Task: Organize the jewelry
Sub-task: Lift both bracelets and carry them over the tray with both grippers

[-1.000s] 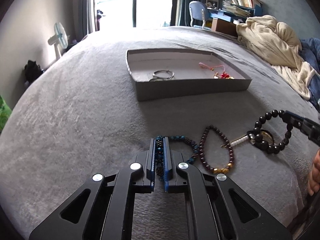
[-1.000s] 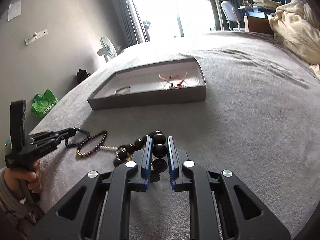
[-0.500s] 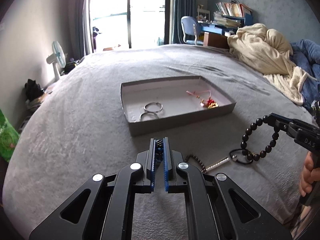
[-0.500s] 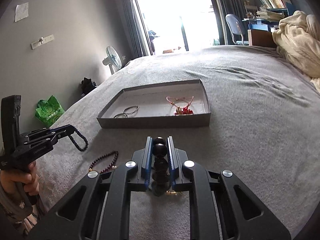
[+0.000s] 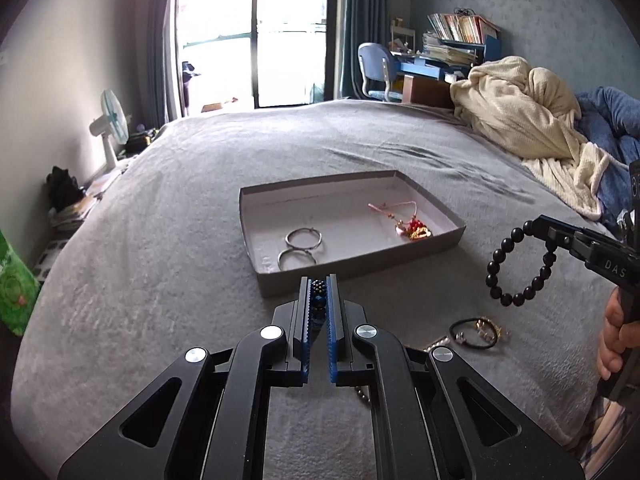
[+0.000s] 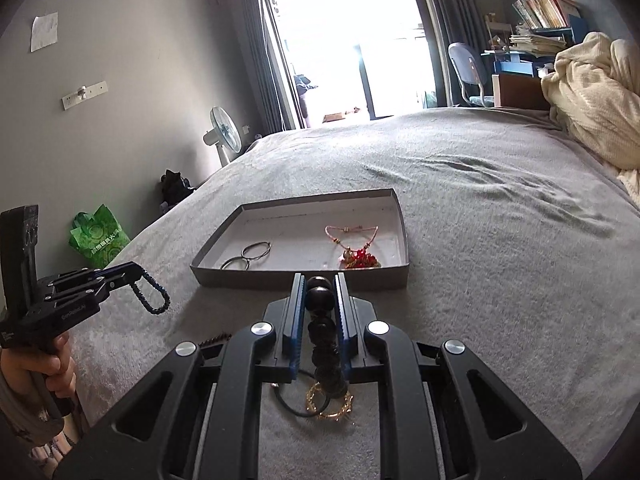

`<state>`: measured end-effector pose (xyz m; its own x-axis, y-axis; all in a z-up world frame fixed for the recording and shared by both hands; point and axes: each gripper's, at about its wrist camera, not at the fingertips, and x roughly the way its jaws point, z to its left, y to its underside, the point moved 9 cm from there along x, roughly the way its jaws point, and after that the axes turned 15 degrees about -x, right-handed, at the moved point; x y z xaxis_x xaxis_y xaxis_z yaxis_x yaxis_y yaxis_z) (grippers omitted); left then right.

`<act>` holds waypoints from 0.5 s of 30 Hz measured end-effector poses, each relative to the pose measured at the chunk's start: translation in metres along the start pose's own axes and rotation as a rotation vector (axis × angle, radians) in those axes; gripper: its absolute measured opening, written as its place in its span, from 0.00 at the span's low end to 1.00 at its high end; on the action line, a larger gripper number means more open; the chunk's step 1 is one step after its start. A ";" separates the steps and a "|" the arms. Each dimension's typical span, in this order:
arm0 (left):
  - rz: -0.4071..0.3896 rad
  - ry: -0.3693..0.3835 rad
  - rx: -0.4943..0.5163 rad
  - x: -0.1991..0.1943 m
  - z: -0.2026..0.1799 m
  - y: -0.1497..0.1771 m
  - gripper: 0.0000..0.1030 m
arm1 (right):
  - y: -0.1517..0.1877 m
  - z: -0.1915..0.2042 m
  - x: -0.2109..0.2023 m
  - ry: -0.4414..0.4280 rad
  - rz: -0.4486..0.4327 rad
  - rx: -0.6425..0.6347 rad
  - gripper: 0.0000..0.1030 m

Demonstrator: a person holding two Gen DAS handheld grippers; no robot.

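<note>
My left gripper (image 5: 319,282) is shut on a dark blue bead bracelet (image 5: 318,294), which hangs as a loop (image 6: 151,294) in the right wrist view. My right gripper (image 6: 319,282) is shut on a black large-bead bracelet (image 6: 320,300), seen dangling (image 5: 520,266) in the left wrist view. Both are lifted above the grey bed, just short of a grey cardboard tray (image 5: 436,242). The tray holds two silver rings (image 5: 302,246) and a pink cord bracelet with red and gold charms (image 5: 408,226). A black cord with gold charms (image 5: 476,330) lies on the bed.
A cream blanket (image 5: 524,120) and blue bedding (image 5: 616,120) pile up at the far right. A fan (image 5: 110,124) and a green bag (image 6: 98,236) stand beside the bed on the left. A chair and cluttered desk (image 5: 420,68) are by the window.
Both grippers have risen off the bed with their bracelets, which now hang free. The maroon bracelet and the other pieces on the bed have dropped low in the views.
</note>
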<state>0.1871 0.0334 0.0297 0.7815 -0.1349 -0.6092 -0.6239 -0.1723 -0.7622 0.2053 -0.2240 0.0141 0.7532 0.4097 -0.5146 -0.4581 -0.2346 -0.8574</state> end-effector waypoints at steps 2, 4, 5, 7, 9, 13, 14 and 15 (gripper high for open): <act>-0.003 0.002 0.000 0.000 0.000 -0.004 0.07 | -0.003 -0.001 0.002 0.000 -0.003 -0.003 0.14; -0.007 0.006 0.002 0.000 0.000 -0.008 0.07 | -0.006 -0.001 0.002 0.000 -0.004 -0.006 0.14; -0.008 0.007 0.006 0.000 -0.001 -0.010 0.07 | -0.008 -0.001 0.003 0.000 -0.006 -0.009 0.14; -0.013 0.011 0.014 0.000 -0.002 -0.017 0.07 | -0.011 -0.001 0.005 -0.001 -0.007 -0.011 0.14; -0.020 0.017 0.018 -0.001 -0.003 -0.026 0.07 | -0.015 -0.002 0.006 -0.002 -0.009 -0.015 0.14; -0.032 0.030 0.023 0.000 -0.006 -0.040 0.07 | -0.025 -0.003 0.012 -0.006 -0.012 -0.021 0.14; -0.035 0.034 0.027 0.001 -0.006 -0.044 0.07 | -0.027 -0.003 0.014 -0.008 -0.014 -0.024 0.14; -0.035 0.040 0.027 0.002 -0.007 -0.047 0.07 | -0.030 -0.003 0.016 -0.009 -0.013 -0.030 0.14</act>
<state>0.2182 0.0348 0.0662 0.8021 -0.1678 -0.5732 -0.5955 -0.1516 -0.7889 0.2323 -0.2127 0.0312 0.7549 0.4209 -0.5031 -0.4337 -0.2551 -0.8642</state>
